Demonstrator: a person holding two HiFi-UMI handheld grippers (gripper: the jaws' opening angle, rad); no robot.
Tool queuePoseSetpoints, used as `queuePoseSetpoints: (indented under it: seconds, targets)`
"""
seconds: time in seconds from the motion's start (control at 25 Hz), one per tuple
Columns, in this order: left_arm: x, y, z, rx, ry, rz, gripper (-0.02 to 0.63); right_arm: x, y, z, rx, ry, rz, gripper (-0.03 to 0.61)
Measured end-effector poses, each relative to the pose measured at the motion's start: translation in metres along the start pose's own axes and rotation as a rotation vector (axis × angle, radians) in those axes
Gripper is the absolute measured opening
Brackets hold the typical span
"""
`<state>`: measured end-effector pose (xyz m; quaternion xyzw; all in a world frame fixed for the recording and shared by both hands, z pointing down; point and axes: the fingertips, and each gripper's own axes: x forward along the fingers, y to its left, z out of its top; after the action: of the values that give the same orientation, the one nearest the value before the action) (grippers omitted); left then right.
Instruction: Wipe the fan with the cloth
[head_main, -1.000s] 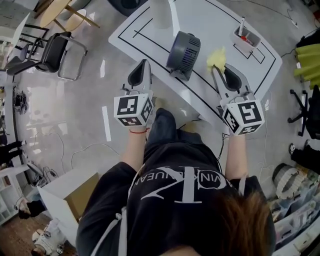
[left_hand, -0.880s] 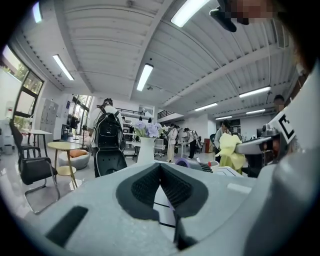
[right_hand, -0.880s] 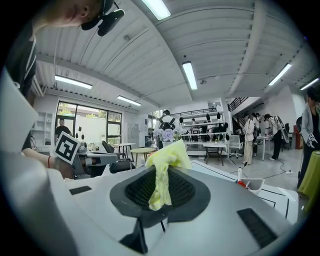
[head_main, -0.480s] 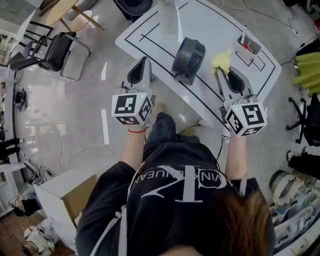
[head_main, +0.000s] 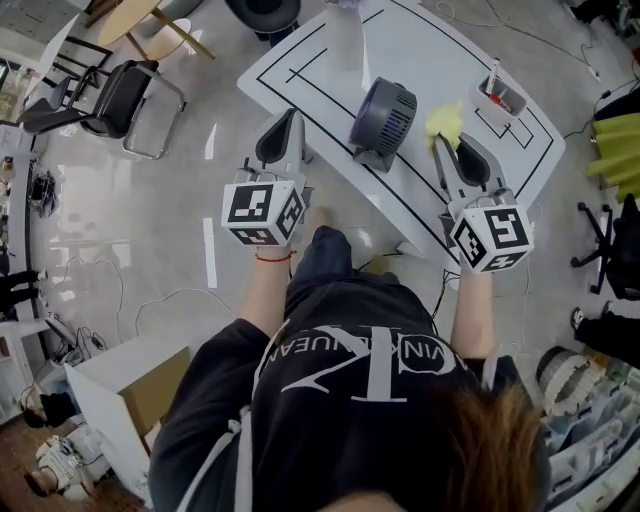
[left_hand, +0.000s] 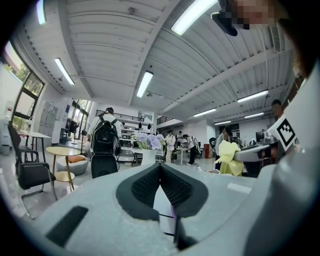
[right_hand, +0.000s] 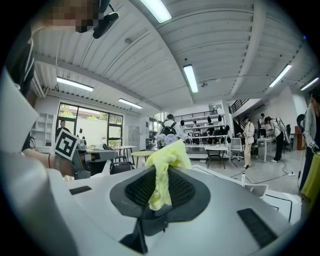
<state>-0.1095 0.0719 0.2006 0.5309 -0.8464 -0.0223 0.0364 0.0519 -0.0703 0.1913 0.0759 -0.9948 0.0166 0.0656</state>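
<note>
The left gripper's (left_hand: 160, 165) ribbed pads are seen pressed together, and nothing is caught between them. The right gripper's (right_hand: 159, 176) pads are clamped on a yellow cloth (right_hand: 167, 161). A crumpled tuft of it is pushed up past the tips and a strip is left hanging between the pads.

In the head view, the left gripper (head_main: 289, 120) is held at about the near edge of a white table (head_main: 430, 55), to the left of the fan (head_main: 383, 118). The right gripper (head_main: 441, 143) is held over the table on the fan's other side, with the cloth (head_main: 446, 119) bunched at its tip. The fan is stood on its base near the table's near edge, between the two grippers. A narrow gap is seen between it and the cloth, and it is touched by neither gripper.

A marker cube (head_main: 263, 213) is carried at the back of the left gripper and another cube (head_main: 490, 238) at the back of the right. Black lines are marked on the table top. A small tray (head_main: 497, 97) with a pen in it is placed beyond the cloth, towards the far right corner. A vase (left_hand: 148, 157) of pale flowers is seen ahead in the left gripper view. A black chair (head_main: 125, 95) is stood on the floor well to the left of the table.
</note>
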Motion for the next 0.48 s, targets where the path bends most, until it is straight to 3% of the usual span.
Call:
queuePoseSetpoints:
  seconds: [0.48]
  targets:
    - [0.0023,-0.0001,0.0009,-0.004,0.002,-0.015,0.002,0.0001,-0.0003,-0.0058,0.011,0.011,-0.009,0.064]
